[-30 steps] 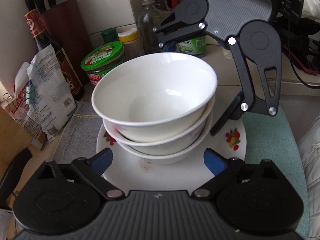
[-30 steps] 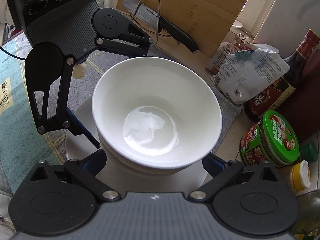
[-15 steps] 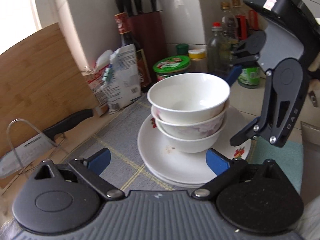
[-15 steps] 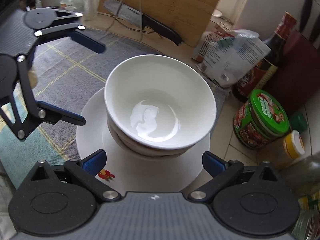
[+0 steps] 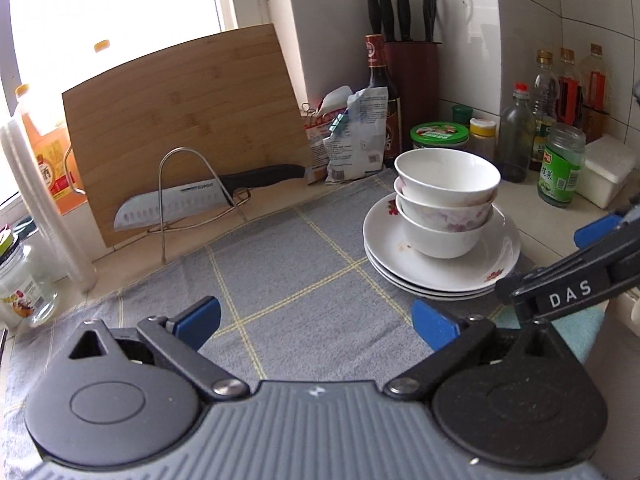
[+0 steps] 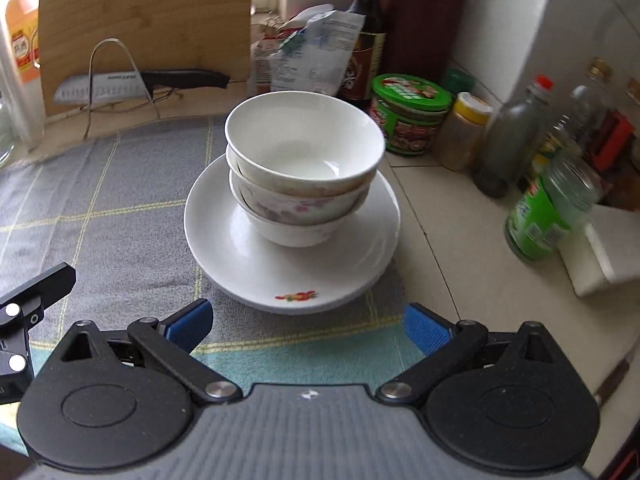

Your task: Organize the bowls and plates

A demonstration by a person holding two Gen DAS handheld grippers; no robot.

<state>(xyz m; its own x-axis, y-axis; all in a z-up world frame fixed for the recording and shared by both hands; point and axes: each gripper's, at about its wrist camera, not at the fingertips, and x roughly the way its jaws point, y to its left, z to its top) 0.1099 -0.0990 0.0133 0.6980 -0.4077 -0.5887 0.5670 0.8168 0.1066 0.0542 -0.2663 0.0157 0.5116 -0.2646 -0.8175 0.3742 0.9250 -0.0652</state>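
Bowls (image 6: 302,168) are stacked on plates (image 6: 292,272); L gripper (image 5: 316,322) & R gripper (image 6: 306,326) are held wide open, nothing gripped.

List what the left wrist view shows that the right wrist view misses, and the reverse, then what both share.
Only the left wrist view: black knife handles rising from the dark red block, and three stacked plate rims.
Only the right wrist view: the inside bottom of the top white bowl.
Both: three stacked white bowls on white plates, the bamboo cutting board, and the steel knife.
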